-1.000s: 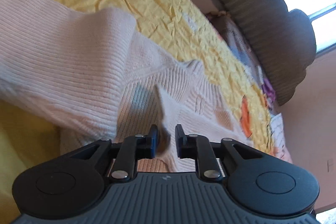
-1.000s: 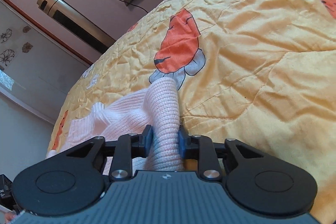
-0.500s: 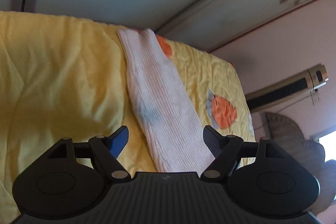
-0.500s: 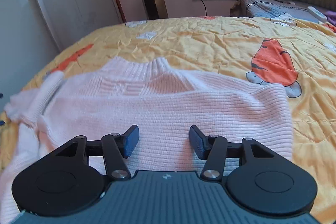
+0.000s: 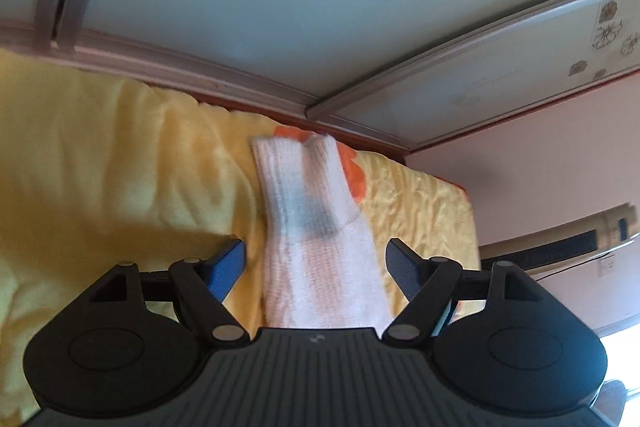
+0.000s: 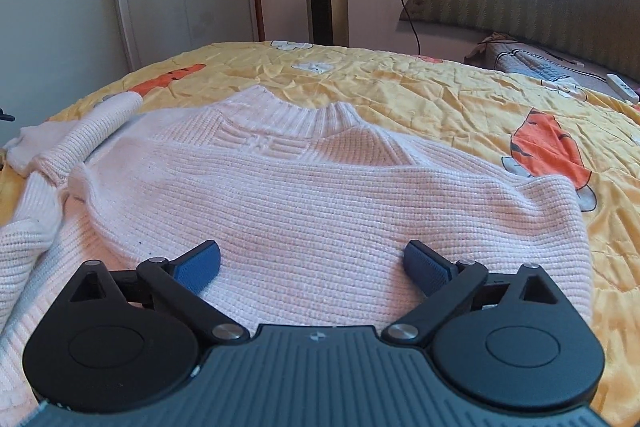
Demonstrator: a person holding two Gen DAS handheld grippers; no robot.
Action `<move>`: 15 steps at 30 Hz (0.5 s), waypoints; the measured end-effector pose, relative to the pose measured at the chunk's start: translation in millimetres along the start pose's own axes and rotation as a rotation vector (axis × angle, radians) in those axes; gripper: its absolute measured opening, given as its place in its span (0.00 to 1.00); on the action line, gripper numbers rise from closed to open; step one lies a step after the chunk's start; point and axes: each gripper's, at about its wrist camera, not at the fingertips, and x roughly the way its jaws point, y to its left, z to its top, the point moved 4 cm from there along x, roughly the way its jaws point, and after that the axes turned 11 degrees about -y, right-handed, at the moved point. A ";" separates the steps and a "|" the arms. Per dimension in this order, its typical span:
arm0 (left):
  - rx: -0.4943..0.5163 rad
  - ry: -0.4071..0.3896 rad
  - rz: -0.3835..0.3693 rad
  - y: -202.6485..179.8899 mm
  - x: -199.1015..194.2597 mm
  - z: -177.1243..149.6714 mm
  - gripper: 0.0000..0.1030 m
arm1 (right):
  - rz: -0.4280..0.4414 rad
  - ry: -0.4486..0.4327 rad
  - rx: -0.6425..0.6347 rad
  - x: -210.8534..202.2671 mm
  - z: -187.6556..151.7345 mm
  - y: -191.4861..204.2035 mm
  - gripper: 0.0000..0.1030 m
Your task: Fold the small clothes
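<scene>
A: Where is the sweater (image 6: 304,203)?

B: Spread flat on the bed, on the yellow quilt (image 6: 460,95) with the orange carrot (image 6: 548,151) prints, collar toward the far side. One sleeve (image 5: 316,227) runs out long and narrow across the quilt, seen from the left wrist.

A: And the right gripper (image 6: 312,263)?

B: Its jaws have just been opening and stand very wide, the blue pads over the knit body of the sweater but not pinching it (the cloth lies flat between them).

A: The left gripper (image 5: 316,263)?

B: Jaws well apart after closing in slightly, one on each side of the sleeve, neither pad pressing on it. That view is blurred, so I cannot tell whether the pads brush the quilt.
</scene>
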 end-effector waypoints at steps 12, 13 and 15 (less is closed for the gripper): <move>-0.020 0.035 -0.041 17.6 -2.0 3.4 0.45 | 0.007 -0.001 0.013 -0.9 0.1 0.5 0.98; -0.018 0.030 -0.020 18.7 -0.2 4.4 0.31 | 0.007 -0.001 0.013 -1.0 0.1 0.6 0.98; -0.024 0.026 0.008 22.1 6.7 6.1 0.17 | 0.009 -0.002 0.016 -0.7 0.0 0.4 0.98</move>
